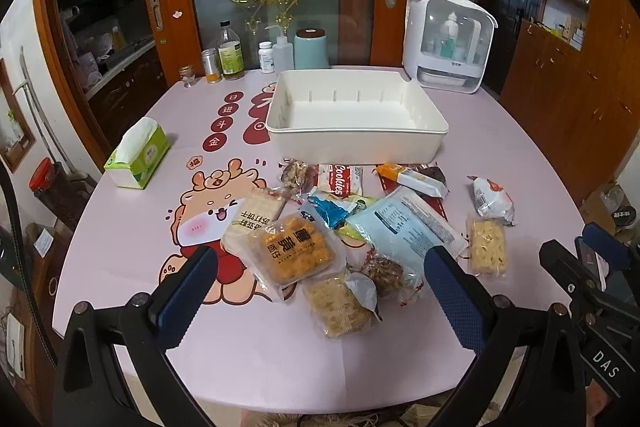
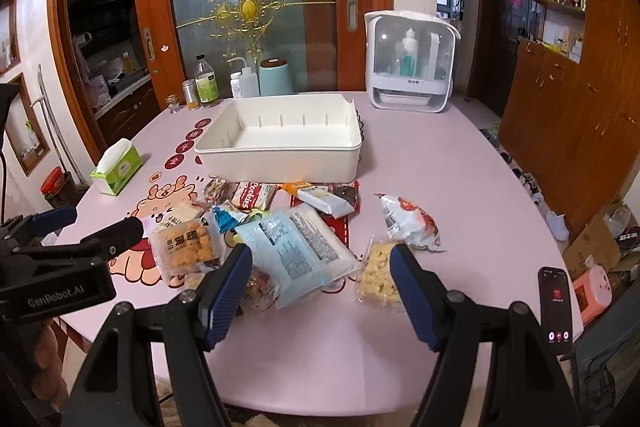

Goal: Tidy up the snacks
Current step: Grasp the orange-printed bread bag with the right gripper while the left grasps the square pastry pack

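An empty white bin (image 1: 356,115) stands mid-table; it also shows in the right wrist view (image 2: 280,151). In front of it lies a loose pile of wrapped snacks: an orange puff pack (image 1: 294,247), a pale blue bag (image 1: 408,223) (image 2: 296,247), a Cookies pack (image 1: 340,179), a yellow cracker pack (image 1: 486,247) (image 2: 380,275) and a white-red pack (image 1: 492,201) (image 2: 408,223). My left gripper (image 1: 320,291) is open and empty above the near pile. My right gripper (image 2: 320,283) is open and empty over the blue bag and yellow pack.
A green tissue box (image 1: 138,155) sits at the left. Bottles and jars (image 1: 230,55) and a teal canister (image 1: 310,49) line the far edge. A white appliance (image 1: 448,43) stands at the back right. A phone (image 2: 556,307) is at the right edge.
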